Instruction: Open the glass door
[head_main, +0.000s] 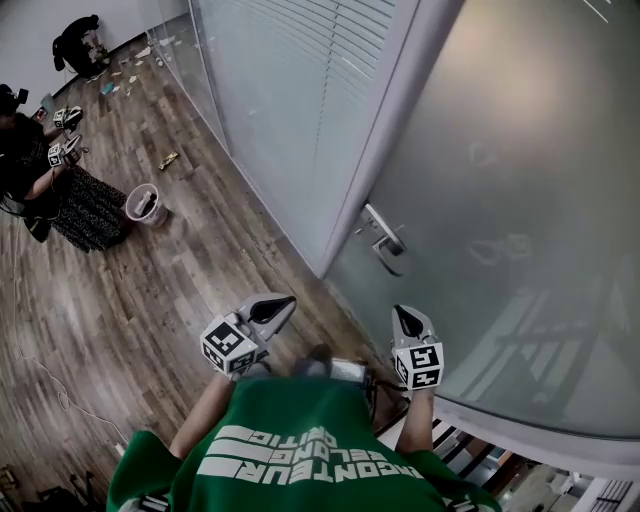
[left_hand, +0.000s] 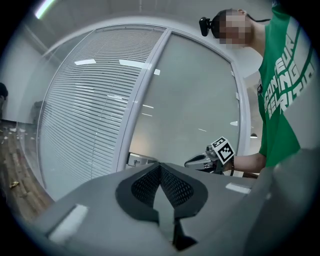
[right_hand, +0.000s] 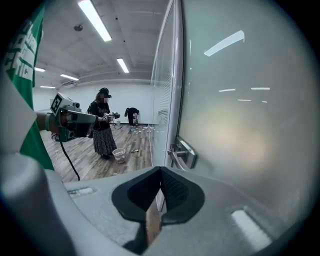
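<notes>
The frosted glass door stands closed on the right, and its metal lever handle sits by the door's left edge. My right gripper is shut and empty, pointing at the door just below the handle and a little short of it. In the right gripper view the handle lies just above and ahead of the shut right gripper. My left gripper hangs further left over the floor, shut and empty, level with the door frame. In its own view the left gripper faces the door.
A glass partition with blinds runs away to the left of the door. On the wood floor stand another person in a dark skirt and a small bucket. Litter lies far back.
</notes>
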